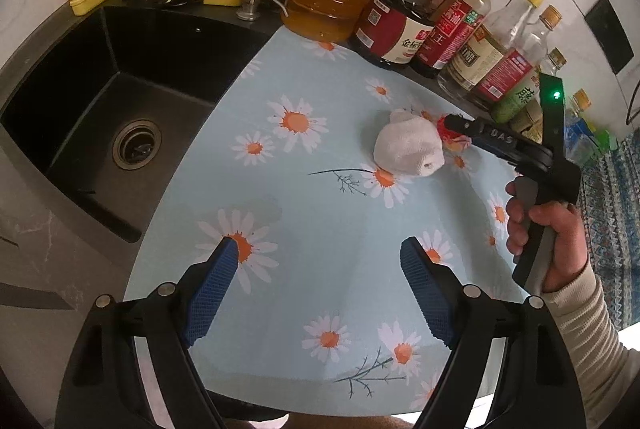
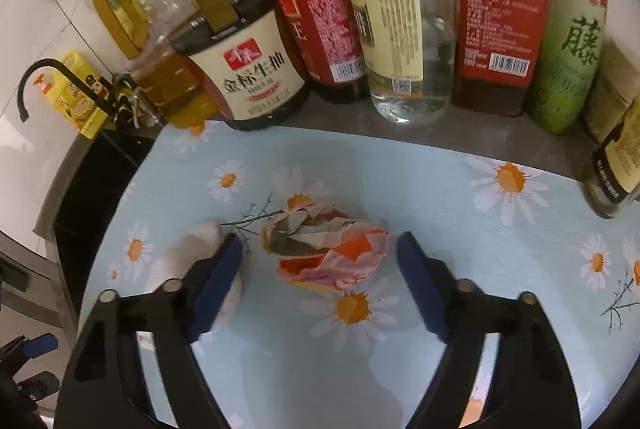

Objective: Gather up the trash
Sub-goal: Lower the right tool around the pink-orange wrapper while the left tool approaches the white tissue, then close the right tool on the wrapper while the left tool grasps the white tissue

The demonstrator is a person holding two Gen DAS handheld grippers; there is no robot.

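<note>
- The crumpled wrapper (image 2: pixel 328 249), pink, orange and white, lies on the daisy-print table (image 2: pixel 440 189) in front of a row of bottles (image 2: pixel 496 21).
- Your right gripper (image 2: pixel 320 253) straddles the wrapper: one finger on each side, both pads clear of the paper, so nothing is gripped.
- A white wad of paper (image 1: pixel 408 145) lies just beside the wrapper, on its sink side; in the right wrist view the left-hand finger (image 2: pixel 218 277) covers part of it.
- Your left gripper (image 1: pixel 320 269) hangs over bare table nearer you, jaws wide apart and empty.
- Your right hand (image 1: pixel 548 233) grips its handle at the table's right edge.
- The black sink (image 1: pixel 120 101) sits left of the table.
</note>
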